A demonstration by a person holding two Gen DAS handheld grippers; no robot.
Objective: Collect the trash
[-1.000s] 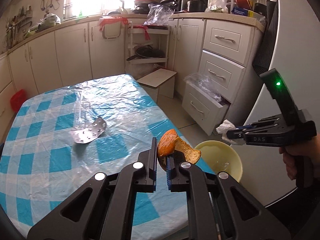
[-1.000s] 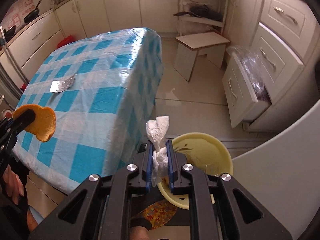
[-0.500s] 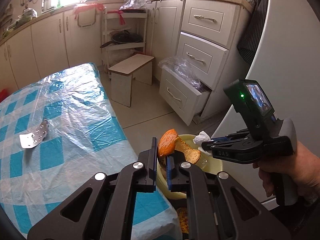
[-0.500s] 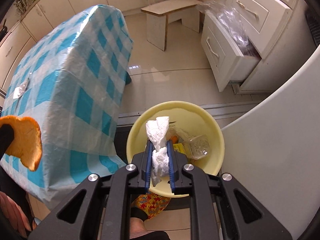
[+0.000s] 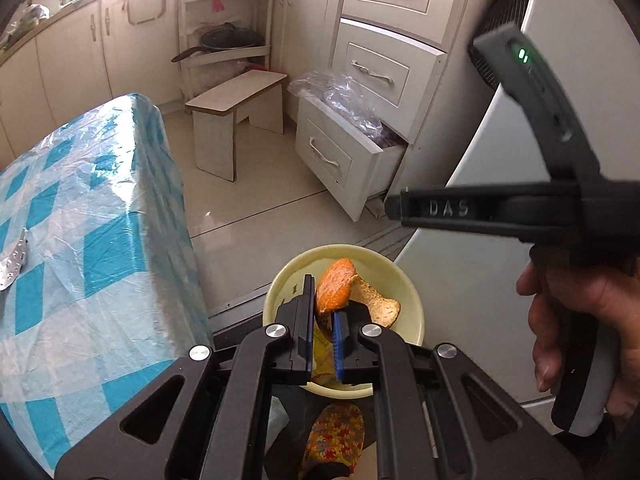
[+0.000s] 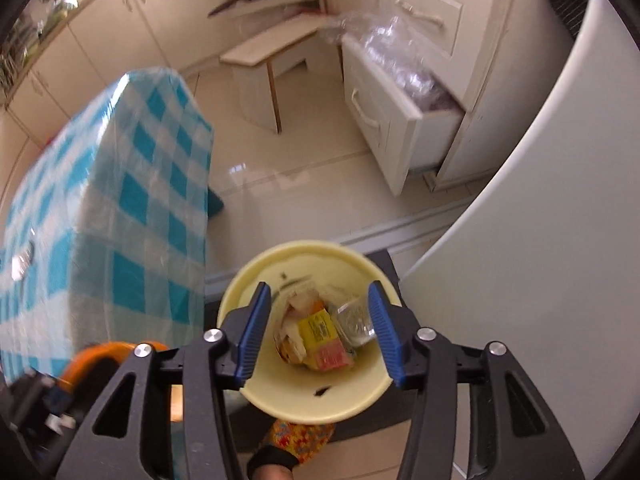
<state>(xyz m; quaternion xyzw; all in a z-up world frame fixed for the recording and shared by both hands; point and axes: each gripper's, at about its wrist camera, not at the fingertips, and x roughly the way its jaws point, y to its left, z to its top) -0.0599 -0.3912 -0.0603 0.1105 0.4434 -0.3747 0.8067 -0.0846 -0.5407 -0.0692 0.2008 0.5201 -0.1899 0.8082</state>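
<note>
left gripper (image 5: 322, 326): narrow, clamped on orange peel (image 5: 335, 290) — lower centre of frame, directly over the bin
right gripper (image 6: 318, 330): jaws wide, nothing between them, above the bin
yellow bin (image 6: 260, 394): bottom centre on the floor, holds a yellow carton (image 6: 318, 328), clear plastic, crumpled paper
table (image 5: 92, 216): left, blue check cloth — foil scrap (image 5: 12, 262) at far left edge

Cream kitchen cabinets (image 5: 72, 60) along the wall, glossy beige tiled floor (image 5: 256, 216), low pale wooden stool (image 5: 236, 120), pulled-out white bottom drawer (image 5: 340, 160), open corner shelf rack (image 5: 224, 32), blue-and-white checked plastic-covered table (image 5: 92, 240), bright window daylight, white fridge (image 5: 472, 280)
</note>
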